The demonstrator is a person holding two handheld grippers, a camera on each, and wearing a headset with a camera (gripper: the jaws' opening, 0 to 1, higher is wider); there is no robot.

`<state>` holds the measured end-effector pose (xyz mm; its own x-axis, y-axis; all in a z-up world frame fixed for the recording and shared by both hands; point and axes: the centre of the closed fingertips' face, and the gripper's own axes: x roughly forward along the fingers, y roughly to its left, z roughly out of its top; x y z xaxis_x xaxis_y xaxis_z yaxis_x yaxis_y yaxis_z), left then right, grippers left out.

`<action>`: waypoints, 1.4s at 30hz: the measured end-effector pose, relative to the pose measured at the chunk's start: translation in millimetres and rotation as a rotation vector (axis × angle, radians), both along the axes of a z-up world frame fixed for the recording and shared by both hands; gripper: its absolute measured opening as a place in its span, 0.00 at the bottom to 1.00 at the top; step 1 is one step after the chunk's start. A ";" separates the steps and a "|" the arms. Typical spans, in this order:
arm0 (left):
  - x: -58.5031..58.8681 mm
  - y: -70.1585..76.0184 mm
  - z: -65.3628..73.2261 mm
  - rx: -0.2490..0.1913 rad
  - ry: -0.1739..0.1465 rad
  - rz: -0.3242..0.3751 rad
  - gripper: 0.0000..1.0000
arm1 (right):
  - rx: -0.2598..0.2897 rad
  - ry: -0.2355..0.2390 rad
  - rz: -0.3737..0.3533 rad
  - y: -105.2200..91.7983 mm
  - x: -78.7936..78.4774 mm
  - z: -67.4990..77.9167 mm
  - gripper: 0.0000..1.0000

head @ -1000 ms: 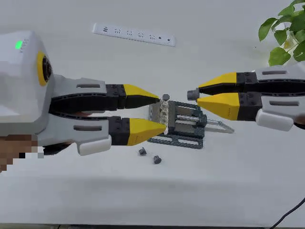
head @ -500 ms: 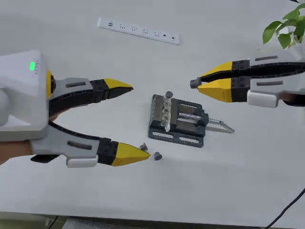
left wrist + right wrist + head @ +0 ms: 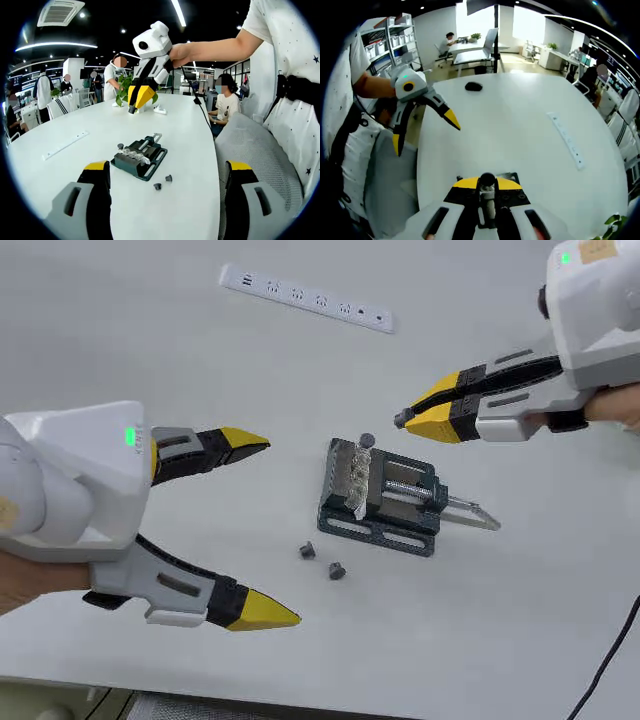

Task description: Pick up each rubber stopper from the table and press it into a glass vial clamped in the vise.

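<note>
Since one second ago the rubber stopper (image 3: pixel 401 419) pinched in the right gripper (image 3: pixel 410 421) has gone up and away from the vise (image 3: pixel 385 502). The left gripper (image 3: pixel 283 530) has drawn back from the vise and spread its jaws wide. The right jaws are pressed on the stopper, which sits at their very tips. The glass vials (image 3: pixel 356 476) stand in a row in the vise, ahead of these tips and lower. One of them already carries a seated stopper (image 3: pixel 367 441), near the right tips. Two loose stoppers (image 3: pixel 308 551) lie on the table (image 3: pixel 200 340) just ahead of the left gripper's wide gap, and they touch neither jaw; the left gripper holds nothing.

I judge that the step in hand is carrying the held stopper to an open vial. The next move calls for bringing it straight over a vial mouth and pressing down without tilt.
</note>
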<state>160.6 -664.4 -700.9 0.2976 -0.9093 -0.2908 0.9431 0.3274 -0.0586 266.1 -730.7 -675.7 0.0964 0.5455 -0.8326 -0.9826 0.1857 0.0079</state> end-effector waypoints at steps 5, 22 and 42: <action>3.4 0.4 -13.2 0.021 0.003 0.003 0.98 | -0.114 -0.002 0.057 -3.3 9.5 -24.8 0.06; 6.6 -1.2 -31.4 0.012 0.040 0.009 0.99 | -0.280 0.007 0.140 -4.7 26.5 -84.3 0.06; 8.8 -2.4 -31.5 -0.023 0.053 0.016 0.97 | -0.343 0.047 0.102 -7.2 31.3 -100.2 0.06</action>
<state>169.4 -666.8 -732.4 0.2972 -0.9112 -0.2853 0.9330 0.3407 -0.1162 297.4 -737.9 -775.9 0.0134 0.2388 -0.9710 -0.9963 0.0860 0.0074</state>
